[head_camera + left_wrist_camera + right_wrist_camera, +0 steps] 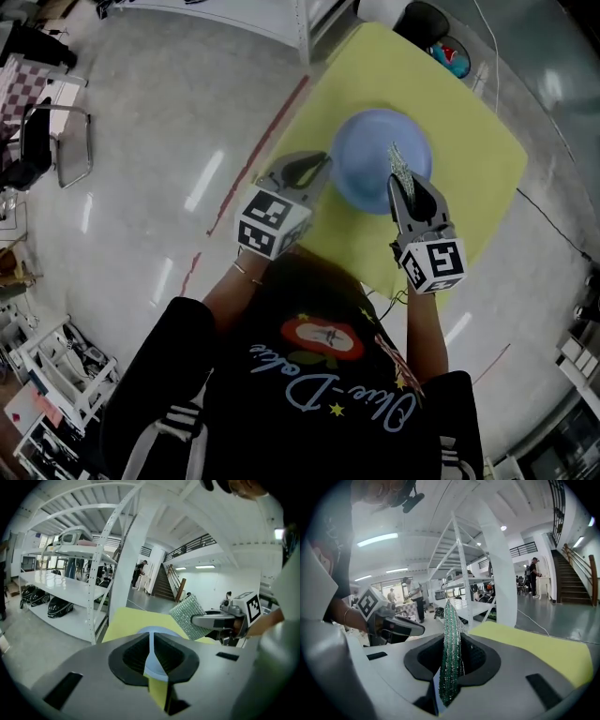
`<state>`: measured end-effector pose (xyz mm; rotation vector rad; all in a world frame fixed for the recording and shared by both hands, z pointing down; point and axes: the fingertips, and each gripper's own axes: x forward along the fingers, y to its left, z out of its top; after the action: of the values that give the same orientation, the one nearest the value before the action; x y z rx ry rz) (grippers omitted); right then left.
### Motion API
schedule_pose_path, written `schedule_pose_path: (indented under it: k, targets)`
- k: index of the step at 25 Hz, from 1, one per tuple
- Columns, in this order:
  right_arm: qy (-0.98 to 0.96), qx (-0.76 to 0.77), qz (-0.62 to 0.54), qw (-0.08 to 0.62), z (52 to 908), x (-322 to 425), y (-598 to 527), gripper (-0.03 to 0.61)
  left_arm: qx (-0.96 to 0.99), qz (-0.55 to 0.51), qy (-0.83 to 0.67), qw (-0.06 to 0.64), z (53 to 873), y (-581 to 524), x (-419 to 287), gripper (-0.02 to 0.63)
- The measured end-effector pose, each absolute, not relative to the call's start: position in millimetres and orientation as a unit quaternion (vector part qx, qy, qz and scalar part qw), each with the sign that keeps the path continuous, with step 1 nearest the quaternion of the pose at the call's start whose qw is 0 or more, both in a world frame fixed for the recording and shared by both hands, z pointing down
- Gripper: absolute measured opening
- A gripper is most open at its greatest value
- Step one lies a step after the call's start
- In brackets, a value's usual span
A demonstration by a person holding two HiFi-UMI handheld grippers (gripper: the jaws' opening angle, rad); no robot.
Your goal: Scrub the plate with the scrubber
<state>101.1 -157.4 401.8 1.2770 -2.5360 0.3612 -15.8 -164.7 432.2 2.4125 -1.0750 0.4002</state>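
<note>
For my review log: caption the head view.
Right hand-held gripper holds the scrubber over the plate; left hand-held gripper, shut, beside its rim.

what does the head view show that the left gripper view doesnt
Only the head view: the whole blue plate, the person's dark shirt, a red floor line. Only the left gripper view: white shelving, a staircase, the jaws of the left gripper standing shut. Both: the yellow table and the right gripper shut on the scrubber.

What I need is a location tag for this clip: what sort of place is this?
Probably a big workshop or lab hall, not a kitchen: tall white metal shelving, a glossy concrete-like floor, and a staircase up to a railed upper level.
</note>
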Motion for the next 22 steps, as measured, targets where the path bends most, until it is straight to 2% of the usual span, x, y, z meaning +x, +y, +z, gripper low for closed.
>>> schedule_pose_path:
  k: [4,13,14,15,22]
  targets:
    - [-0.879,0.418,0.124,0.190,429.6,92.9,-165.6,0.063,0.872,0.157,-0.386,0.255,457.4,-164.2,-20.1,0.008]
    - [-0.872,0.402,0.128,0.250,471.7,87.3,-196.1,0.063,0.860,0.192,-0.365,0.302,506.9,-181.0,-19.5,0.010]
    - [-0.872,0.397,0.127,0.257,476.8,86.3,-199.3,0.063,0.856,0.194,-0.361,0.313,513.4,-182.2,-19.0,0.033]
    - [-0.872,0.392,0.126,0.265,482.4,85.3,-202.7,0.063,0.854,0.195,-0.358,0.324,519.2,-183.9,-18.8,0.097]
    - [-0.866,0.361,0.094,0.334,511.3,82.1,-221.0,0.063,0.848,0.213,-0.337,0.348,541.6,-192.1,-12.5,0.114]
